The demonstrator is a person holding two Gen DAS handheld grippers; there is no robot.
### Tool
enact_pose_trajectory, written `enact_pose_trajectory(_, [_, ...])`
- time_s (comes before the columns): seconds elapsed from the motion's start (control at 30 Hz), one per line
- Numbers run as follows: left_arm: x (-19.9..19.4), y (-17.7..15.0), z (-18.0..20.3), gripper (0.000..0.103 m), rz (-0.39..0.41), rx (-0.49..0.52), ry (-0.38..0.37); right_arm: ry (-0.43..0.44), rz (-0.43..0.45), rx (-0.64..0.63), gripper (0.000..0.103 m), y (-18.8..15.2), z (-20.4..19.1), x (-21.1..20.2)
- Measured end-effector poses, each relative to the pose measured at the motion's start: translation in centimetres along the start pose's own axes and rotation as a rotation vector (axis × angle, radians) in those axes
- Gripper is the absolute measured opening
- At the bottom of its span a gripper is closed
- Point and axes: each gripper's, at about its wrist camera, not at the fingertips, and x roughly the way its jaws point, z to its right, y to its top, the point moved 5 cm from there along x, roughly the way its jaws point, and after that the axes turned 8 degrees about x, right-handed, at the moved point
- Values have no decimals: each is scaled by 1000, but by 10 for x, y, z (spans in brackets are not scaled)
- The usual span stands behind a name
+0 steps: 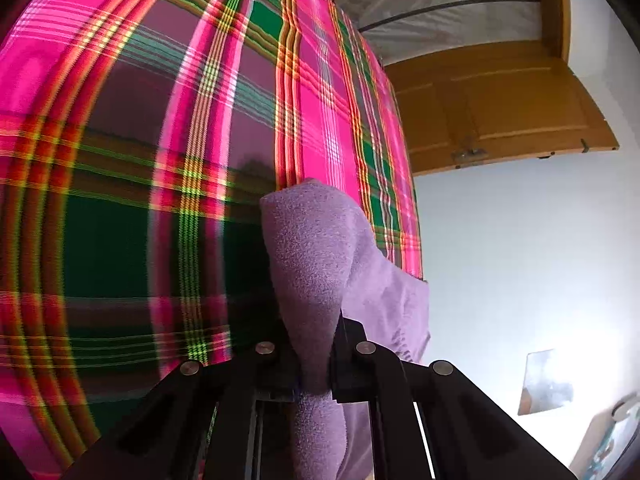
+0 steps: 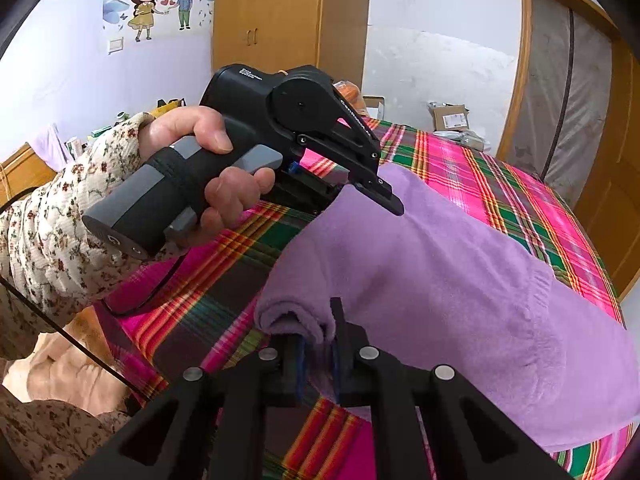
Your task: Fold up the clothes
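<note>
Plaid bedspread (image 2: 460,168) beneath wooden wardrobe (image 2: 272,20)

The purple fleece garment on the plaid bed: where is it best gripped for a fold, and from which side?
Probably by its edge. The purple fleece garment lies on the plaid bedcover, so only its rim offers a pinchable lip. Both hand-held grippers do this: the right hand-held gripper pinches the rolled near edge, coming in low from the bedside; the left hand-held gripper clamps a bunched fold at the far end.
</note>
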Motion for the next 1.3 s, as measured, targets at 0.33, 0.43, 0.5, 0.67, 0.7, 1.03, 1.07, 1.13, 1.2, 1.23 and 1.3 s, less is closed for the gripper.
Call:
enact_pose_trajectory(0.33, [-70,-7,-24,9,61,1,32,102,-6,-95,10,16,-48,17])
enact_pose_trajectory(0.43, [-96,-13,-37,9,88,-10,47,143,-12,-126,10,19,-64,22])
enact_pose_trajectory(0.5, [-113,-17,-45,9,107,-18,58,169,-18,-144,10,21,-75,26])
enact_pose_trajectory(0.67, [-152,-31,-70,9,148,-46,83,229,-33,-184,10,25,-97,38])
enact_pose_trajectory(0.7, [-158,-33,-73,9,154,-51,89,240,-34,-190,10,27,-100,40])
enact_pose_trajectory(1.03, [-205,-52,-96,9,217,-94,128,328,-48,-217,10,31,-126,48])
enact_pose_trajectory(1.07, [-207,-53,-96,9,220,-96,134,337,-49,-216,10,29,-129,45])
enact_pose_trajectory(1.13, [-210,-53,-95,9,224,-97,148,353,-51,-215,10,28,-134,45])
enact_pose_trajectory(1.2, [-212,-54,-96,9,229,-100,161,364,-62,-214,10,27,-139,47])
enact_pose_trajectory(1.23, [-210,-53,-96,9,229,-104,166,367,-72,-210,10,26,-139,49])
enact_pose_trajectory(1.3, [-200,-51,-94,10,223,-117,179,369,-86,-211,10,24,-139,51])
